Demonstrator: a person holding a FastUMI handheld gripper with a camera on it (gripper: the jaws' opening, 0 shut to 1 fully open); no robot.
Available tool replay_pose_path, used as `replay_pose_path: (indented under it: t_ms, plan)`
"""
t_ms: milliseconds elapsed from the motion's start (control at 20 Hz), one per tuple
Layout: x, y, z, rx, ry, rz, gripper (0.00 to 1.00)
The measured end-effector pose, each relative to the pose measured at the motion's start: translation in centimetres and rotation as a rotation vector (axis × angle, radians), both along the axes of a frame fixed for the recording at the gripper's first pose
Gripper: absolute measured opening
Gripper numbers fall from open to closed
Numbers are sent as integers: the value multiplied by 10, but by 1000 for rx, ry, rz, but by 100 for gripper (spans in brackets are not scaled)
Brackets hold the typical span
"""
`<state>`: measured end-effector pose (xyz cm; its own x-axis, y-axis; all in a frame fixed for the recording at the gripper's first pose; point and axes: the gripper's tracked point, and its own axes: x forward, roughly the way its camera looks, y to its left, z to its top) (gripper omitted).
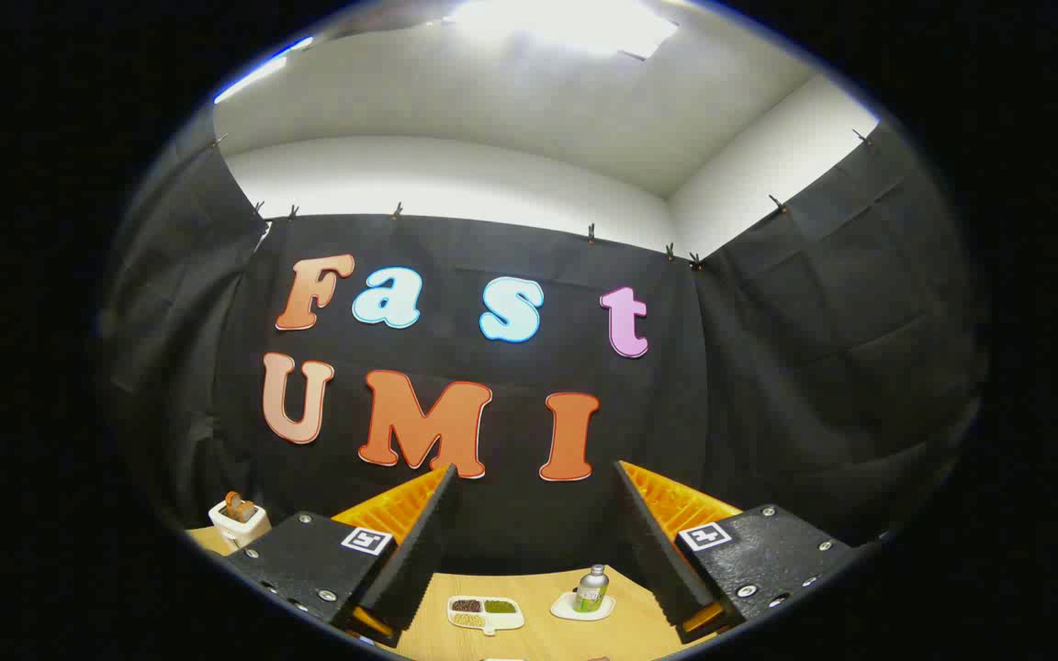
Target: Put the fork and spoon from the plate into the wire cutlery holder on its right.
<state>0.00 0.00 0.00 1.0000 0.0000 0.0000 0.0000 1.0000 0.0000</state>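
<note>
Nearest the camera, the gripper (534,537) is tilted up toward the booth wall with its jaws spread wide and nothing between them, the black pads (backed in orange) standing well apart. On the wooden bench (538,633) below, going left to right, a small white holder (238,521) with something brown in it sits beyond the left jaw, a white divided dish (485,613) of dark, green and pale fillings lies between the jaws, and just right of it a small metal bottle (592,588) stands upright on a white coaster (582,607). The fork, spoon, plate and wire cutlery holder cannot be made out from this angle.
</note>
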Motion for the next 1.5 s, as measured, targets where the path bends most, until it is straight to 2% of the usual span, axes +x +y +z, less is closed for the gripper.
replay_pose_path:
  t_ms: [100, 350, 500, 650, 750, 850, 1050, 1150, 1300, 1500]
  plan:
    - [5, 5, 2, 51, -17, 20, 97]
    - [2, 3, -29, 154, 106, 44, 97]
    - [9, 20, -38, 228, 114, 65, 96]
    - [8, 51, -66, 162, 154, 103, 95]
    - [-1, 85, -90, 110, 236, 177, 95]
    - [-3, 112, -99, 110, 276, 213, 95]
    - [11, 124, -84, 71, 191, 154, 95]
    - [12, 134, -91, 78, 202, 157, 95]
    - [0, 151, -122, 32, 282, 176, 95]
    - [-24, 196, -181, 15, 471, 254, 95]
